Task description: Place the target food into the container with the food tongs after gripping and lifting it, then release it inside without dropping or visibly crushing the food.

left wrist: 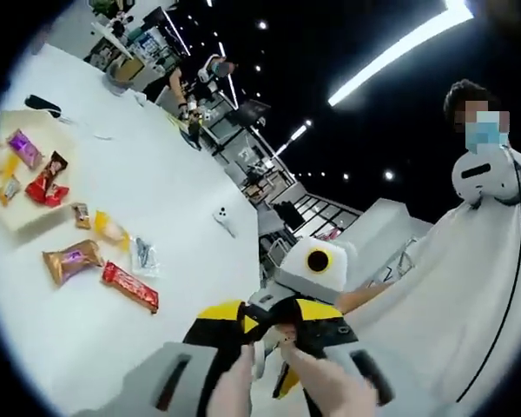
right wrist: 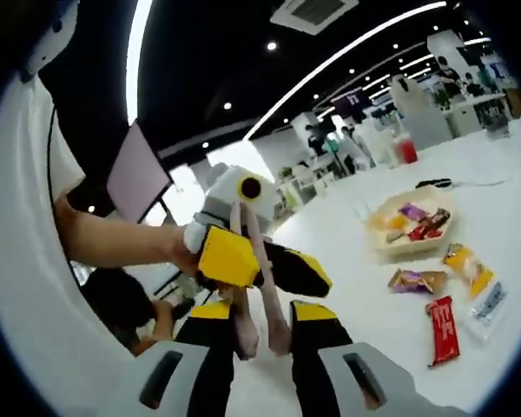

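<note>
Two tools nose to nose above the white counter (left wrist: 174,191). Right tool (right wrist: 262,313) rising from the bottom of the right gripper view, jaws drawn in narrow and clamped on the pale pink food tongs (right wrist: 243,330), both tong arms pinched side by side between the yellow tips. Beyond it, a bare hand (right wrist: 187,248) around the facing tool, with the tong arms running on up past its yellow jaws.

Over to the left gripper view: left tool (left wrist: 273,314), jaws fairly close, tong arms lying between them. Pressing or merely alongside? Cannot tell.

Now the food, all of it down on the counter, well apart from both tools. Beige container (left wrist: 17,217) far out toward the counter's far edge, already holding a purple packet (left wrist: 23,148) and a red packet (left wrist: 48,182). Loose beside it, on the side nearer the tools: a small brown sweet (left wrist: 81,215), a yellow-orange piece (left wrist: 108,228), a clear packet (left wrist: 143,256), a gold-and-purple packet (left wrist: 72,261) and a red bar (left wrist: 130,287), the last two lying just beside each other. Nothing between the tong tips.
</note>
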Motion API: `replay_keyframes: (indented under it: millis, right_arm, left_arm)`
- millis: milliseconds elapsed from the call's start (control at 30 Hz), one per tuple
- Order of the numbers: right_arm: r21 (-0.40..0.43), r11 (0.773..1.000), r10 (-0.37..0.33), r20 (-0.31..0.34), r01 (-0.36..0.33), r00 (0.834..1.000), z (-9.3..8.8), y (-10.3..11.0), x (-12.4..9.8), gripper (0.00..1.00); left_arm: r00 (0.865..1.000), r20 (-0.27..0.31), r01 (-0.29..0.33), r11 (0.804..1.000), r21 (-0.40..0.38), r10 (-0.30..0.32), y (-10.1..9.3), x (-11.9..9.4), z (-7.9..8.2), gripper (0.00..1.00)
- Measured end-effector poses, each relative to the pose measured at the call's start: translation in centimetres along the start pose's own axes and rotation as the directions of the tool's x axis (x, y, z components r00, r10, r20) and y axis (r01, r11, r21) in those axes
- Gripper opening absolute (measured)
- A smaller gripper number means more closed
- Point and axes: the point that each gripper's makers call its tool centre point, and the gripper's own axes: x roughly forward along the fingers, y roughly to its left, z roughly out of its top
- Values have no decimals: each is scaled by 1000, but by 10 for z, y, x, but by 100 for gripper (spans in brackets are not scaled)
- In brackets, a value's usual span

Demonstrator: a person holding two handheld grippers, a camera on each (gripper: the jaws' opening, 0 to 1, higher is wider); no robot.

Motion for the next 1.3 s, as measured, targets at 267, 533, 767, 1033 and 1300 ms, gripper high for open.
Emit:
replay_keyframes:
  millis: [267, 533, 767, 1033, 1300]
  right_arm:
    - [-60, 998, -23, -31, 22, 999, -8, -10, -6, 34]
    - [-34, 998, -43, 1, 43, 999, 3, -16, -15, 0]
    - [-20, 998, -58, -1, 58, 998, 1, -15, -15, 0]
    - [-23, 997, -72, 21, 72, 997, 7, -16, -18, 0]
    - [2, 998, -68, 1, 68, 998, 2, -13, -15, 0]
  left_arm:
    - [998, 56, -32, 997, 73, 28, -2, -6, 13, 25]
    - [993, 114, -38, 996, 81, 28, -3, -9, 23, 26]
    - [995, 104, -12, 996, 92, 2, -7, -7, 23, 28]
    - [999, 51, 3, 993, 118, -9, -10, -8, 13, 29]
    - [1000, 18, 6, 990, 137, -9, -10, -12, 4, 29]
